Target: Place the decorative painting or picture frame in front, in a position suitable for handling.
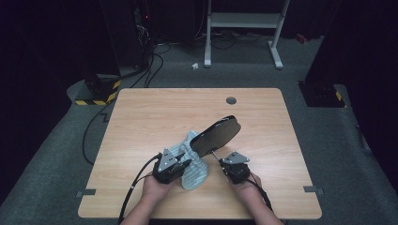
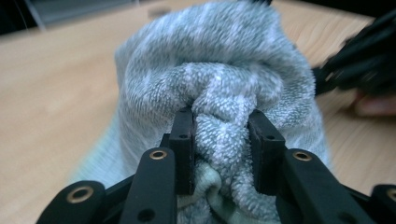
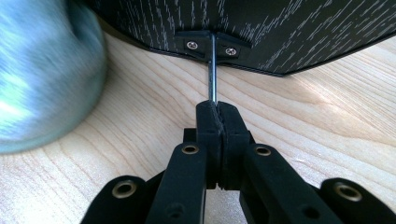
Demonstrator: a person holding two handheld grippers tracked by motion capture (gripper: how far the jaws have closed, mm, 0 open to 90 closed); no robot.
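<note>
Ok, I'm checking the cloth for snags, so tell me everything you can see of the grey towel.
The grey towel is a soft, looped terry cloth in pale grey-blue with faint lighter stripes. It lies bunched on the wooden table, one end rising toward the black paddle-shaped board. The left gripper is shut on a pinched fold of it, the fabric bulging above the jaws. No snags show.

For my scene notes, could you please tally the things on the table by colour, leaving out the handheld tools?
Pale blue-grey: 1, the fluffy sock, bunched between the left gripper jaws.
Black: 1, the flat oval form on a thin metal rod, which the right gripper jaws clamp.
Total: 2
</note>
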